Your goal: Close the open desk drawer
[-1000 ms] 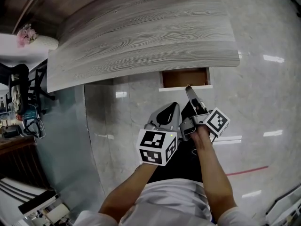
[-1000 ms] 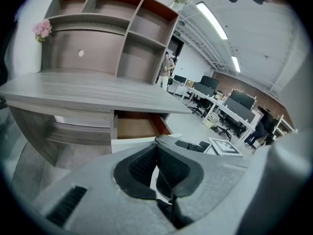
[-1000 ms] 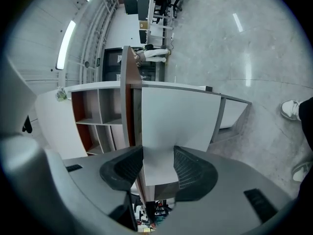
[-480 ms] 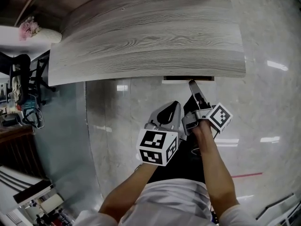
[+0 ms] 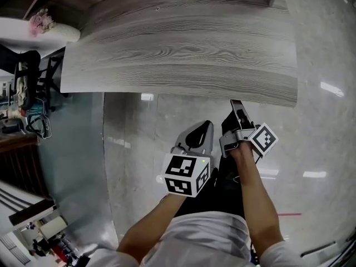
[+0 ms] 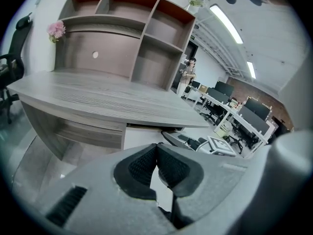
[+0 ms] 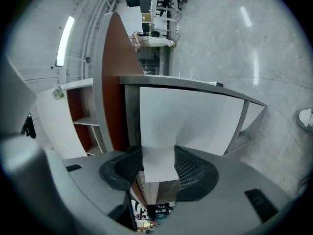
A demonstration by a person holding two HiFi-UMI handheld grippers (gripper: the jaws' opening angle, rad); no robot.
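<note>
The grey wood desk top (image 5: 178,54) hides the drawer in the head view. My right gripper (image 5: 238,105) reaches to the desk's front edge, rolled on its side. In the right gripper view its jaws stand wide and the white drawer front (image 7: 190,116) fills the gap between the pads of the right gripper (image 7: 159,163); I cannot tell whether they touch it. The left gripper (image 5: 203,128) hangs back beside it, pads together on nothing. From the left gripper (image 6: 157,148) I see the drawer front (image 6: 139,136) sitting under the desk top (image 6: 98,97).
A shelf hutch (image 6: 127,33) stands on the desk's back. An office chair (image 5: 28,93) and pink flowers (image 5: 41,22) are at the left. More desks and chairs (image 6: 234,116) stand off to the right. Glossy stone floor (image 5: 322,121) surrounds me.
The drawer's brown inside, open a second ago, has slid under the desk top and out of sight. My right gripper moved forward with it; the left followed slightly.
</note>
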